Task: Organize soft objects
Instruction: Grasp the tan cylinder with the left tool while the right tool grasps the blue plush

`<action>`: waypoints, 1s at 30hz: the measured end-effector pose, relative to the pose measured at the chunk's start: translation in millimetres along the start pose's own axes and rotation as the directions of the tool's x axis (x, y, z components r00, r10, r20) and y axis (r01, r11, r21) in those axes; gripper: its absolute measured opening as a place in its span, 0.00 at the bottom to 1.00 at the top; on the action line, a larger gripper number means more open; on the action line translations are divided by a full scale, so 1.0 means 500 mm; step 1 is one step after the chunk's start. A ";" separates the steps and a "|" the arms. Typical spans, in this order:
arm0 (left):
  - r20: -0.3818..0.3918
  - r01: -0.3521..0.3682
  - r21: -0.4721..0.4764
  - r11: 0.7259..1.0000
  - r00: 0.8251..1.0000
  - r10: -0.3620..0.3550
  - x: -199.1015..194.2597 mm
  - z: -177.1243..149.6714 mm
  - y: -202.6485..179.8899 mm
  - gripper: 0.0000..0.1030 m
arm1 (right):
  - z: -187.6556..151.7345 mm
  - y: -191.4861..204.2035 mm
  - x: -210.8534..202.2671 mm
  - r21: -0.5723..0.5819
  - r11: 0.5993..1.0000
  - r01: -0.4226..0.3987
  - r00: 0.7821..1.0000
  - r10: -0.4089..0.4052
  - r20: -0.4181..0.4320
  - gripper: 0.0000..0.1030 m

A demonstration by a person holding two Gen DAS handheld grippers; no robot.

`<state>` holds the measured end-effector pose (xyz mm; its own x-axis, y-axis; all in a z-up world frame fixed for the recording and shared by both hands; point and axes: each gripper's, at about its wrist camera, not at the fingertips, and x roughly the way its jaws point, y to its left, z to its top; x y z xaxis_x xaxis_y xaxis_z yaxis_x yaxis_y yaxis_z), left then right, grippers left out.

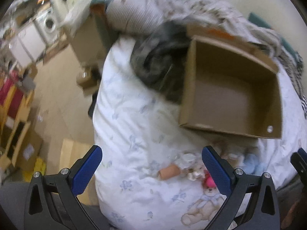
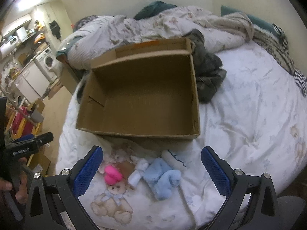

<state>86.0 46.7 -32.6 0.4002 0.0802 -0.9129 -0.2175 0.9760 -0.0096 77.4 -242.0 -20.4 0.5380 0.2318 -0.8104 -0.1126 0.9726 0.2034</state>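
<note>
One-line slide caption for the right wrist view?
Open right gripper above pink, white and blue plush toys before an empty cardboard box.

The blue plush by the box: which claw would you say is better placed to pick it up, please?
Right. The right claw is open with the blue plush between its fingers; the left claw sits off to the side.

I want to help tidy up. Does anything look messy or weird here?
Yes. The small soft toys, like the pink one and blue one, lie jumbled on the bed, while the cardboard box beside them sits empty.
</note>
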 end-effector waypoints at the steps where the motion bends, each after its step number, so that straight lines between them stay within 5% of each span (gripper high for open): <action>1: -0.038 0.012 -0.012 1.000 0.999 -0.012 0.021 -0.002 0.004 1.00 | -0.002 -0.002 0.007 0.002 1.000 -0.001 1.000 0.001 -0.008 1.00; 8: -0.257 0.056 -0.106 0.993 0.963 -0.082 0.152 -0.032 0.015 0.84 | -0.018 -0.035 0.057 0.068 0.997 -0.031 0.997 0.036 -0.074 1.00; 13: -0.279 0.025 -0.171 0.985 0.957 -0.073 0.173 -0.057 0.050 0.77 | -0.024 -0.059 0.069 0.133 0.990 -0.041 0.996 0.051 -0.078 1.00; 16: -0.336 0.043 -0.181 0.982 0.936 -0.103 0.200 -0.072 0.051 0.64 | -0.023 -0.069 0.072 0.161 0.986 -0.039 0.996 0.052 -0.078 1.00; 21: -0.373 0.107 -0.196 0.975 0.911 -0.175 0.245 -0.075 0.026 0.60 | -0.023 -0.073 0.084 0.180 0.983 -0.044 0.994 0.062 -0.093 1.00; 23: -0.374 0.127 -0.181 0.975 0.908 -0.188 0.253 -0.074 0.016 0.51 | -0.024 -0.073 0.086 0.175 0.984 -0.039 0.994 0.057 -0.097 1.00; 28: -0.375 0.117 -0.159 0.980 0.911 -0.170 0.249 -0.058 0.008 0.10 | -0.025 -0.081 0.090 0.182 0.983 -0.026 0.993 0.047 -0.109 1.00; 30: -0.370 0.140 -0.168 0.976 0.908 -0.194 0.241 -0.056 0.014 0.07 | -0.027 -0.087 0.092 0.194 0.981 -0.027 0.992 0.050 -0.116 1.00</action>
<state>107.7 57.6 -154.4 0.0760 -0.1916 -0.9785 -0.3052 0.9298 -0.2058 95.8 -273.2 -73.9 0.4315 0.2805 -0.8574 0.0375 0.9440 0.3278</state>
